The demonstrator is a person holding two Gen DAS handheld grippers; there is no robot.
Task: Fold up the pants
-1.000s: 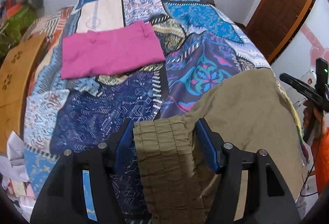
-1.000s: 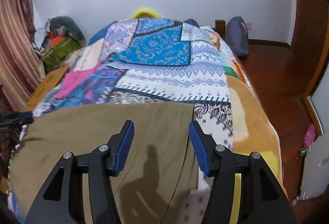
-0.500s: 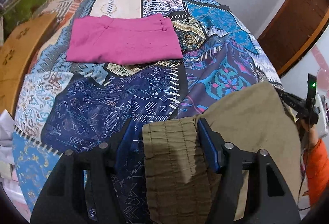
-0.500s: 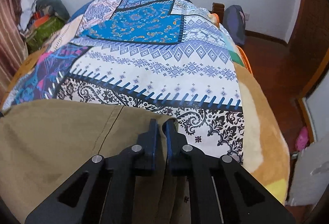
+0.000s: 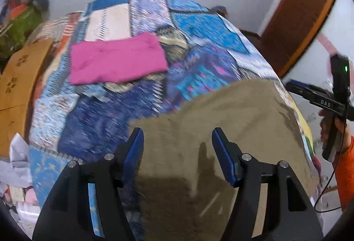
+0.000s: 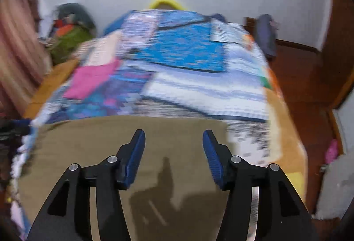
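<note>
Pants (image 5: 221, 121) flat beneath both tools | left tool (image 5: 177, 148) wide open, empty | right tool (image 6: 173, 145) wide open, empty

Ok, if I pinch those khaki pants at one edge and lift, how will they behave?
The khaki pants will probably droop: they lie flat and follow the curve of the patchwork bedspread, so they look soft, not stiff. Likely light, thin cloth. One pinch may drag the layers apart. Both the left gripper and right gripper have open jaws above them.
</note>
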